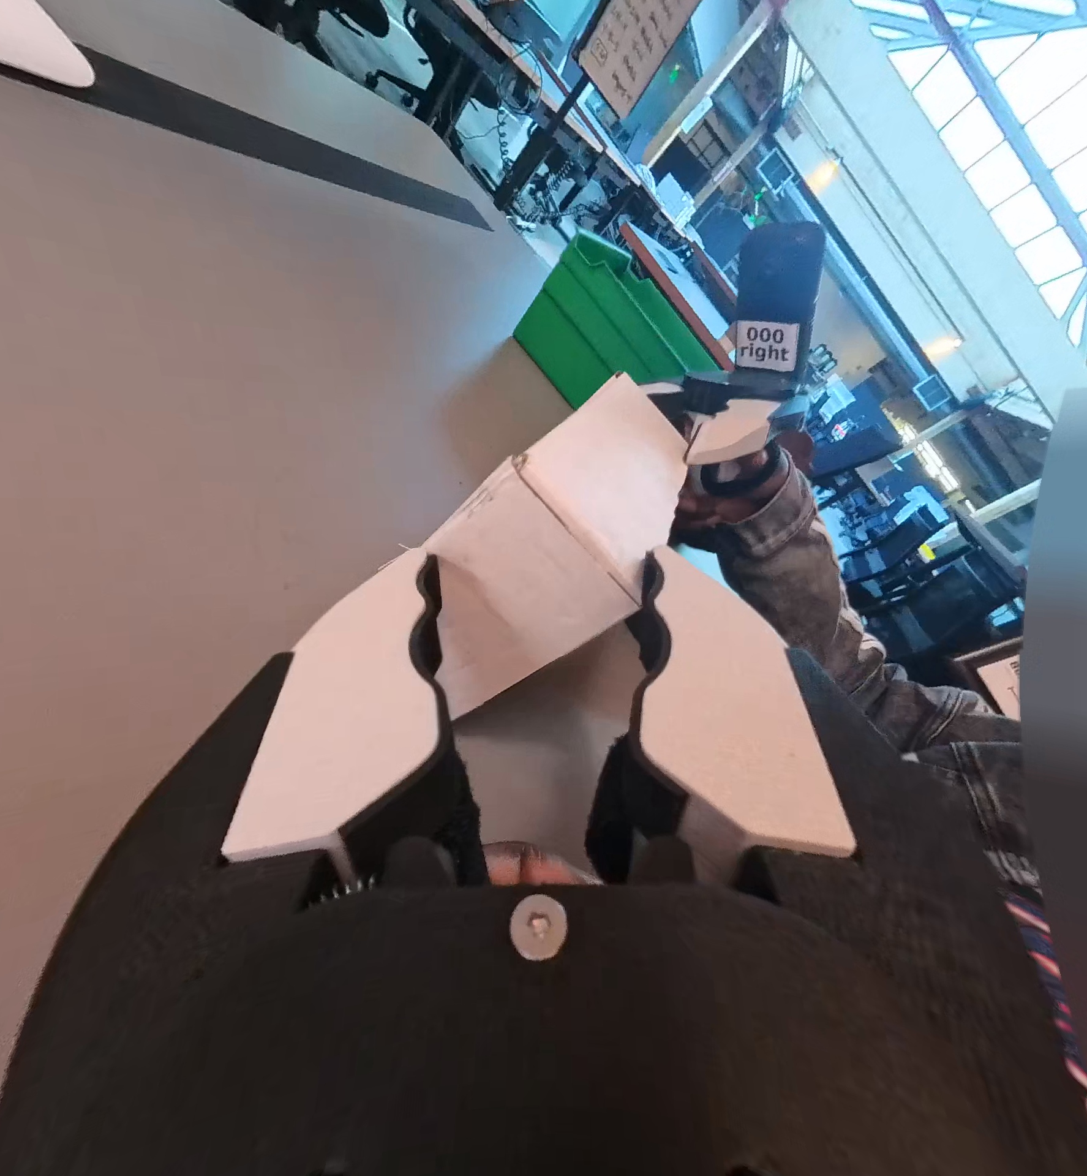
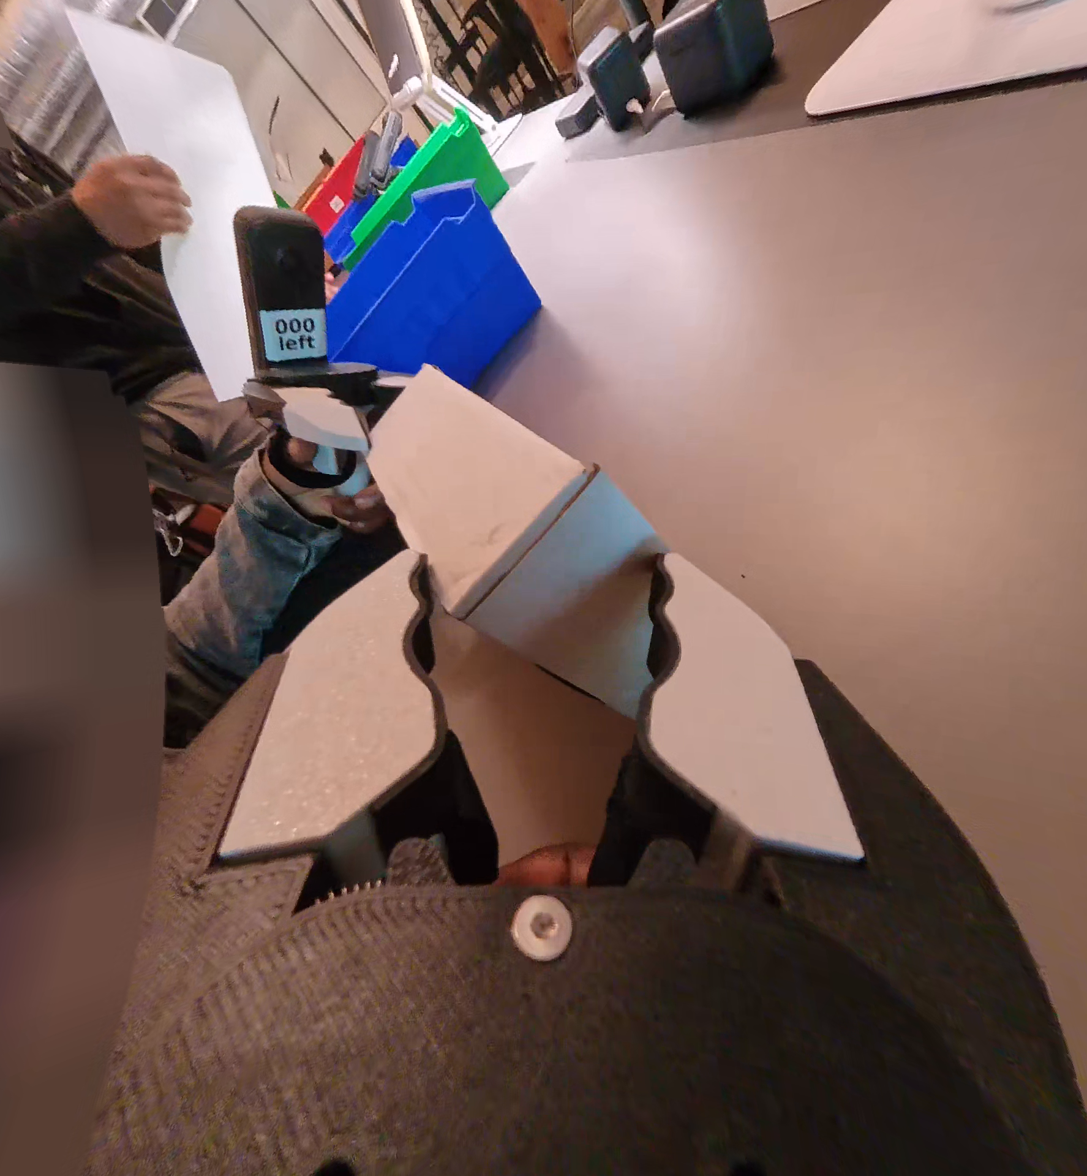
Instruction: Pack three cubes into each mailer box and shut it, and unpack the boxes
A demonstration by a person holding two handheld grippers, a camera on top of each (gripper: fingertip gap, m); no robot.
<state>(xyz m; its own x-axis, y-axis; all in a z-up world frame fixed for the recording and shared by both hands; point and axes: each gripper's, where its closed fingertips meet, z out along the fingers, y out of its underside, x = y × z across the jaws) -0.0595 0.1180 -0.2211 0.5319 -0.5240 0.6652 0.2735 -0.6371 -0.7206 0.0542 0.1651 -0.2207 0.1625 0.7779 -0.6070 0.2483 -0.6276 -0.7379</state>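
Observation:
A shut white mailer box [image 1: 591, 483] hangs tilted over the grey table [image 1: 178, 445], held at both ends. My left gripper [image 1: 539, 560] is shut on its near end. My right gripper [image 1: 712, 426] shows at the far end of the box in this view. In the right wrist view my right gripper [image 2: 537, 560] is shut on one end of the box [image 2: 464, 471], and the left gripper [image 2: 331, 413] clamps the other end. No cubes are in view; the inside of the box is hidden.
A green bin [image 1: 598, 324] stands at the table's edge beyond the box. The right wrist view shows a blue bin [image 2: 432, 299], a green bin [image 2: 439, 172] and a red bin [image 2: 340, 184]. Dark devices [image 2: 674, 57] sit at the back. A person's hand [image 2: 127, 197] holds a white sheet at left.

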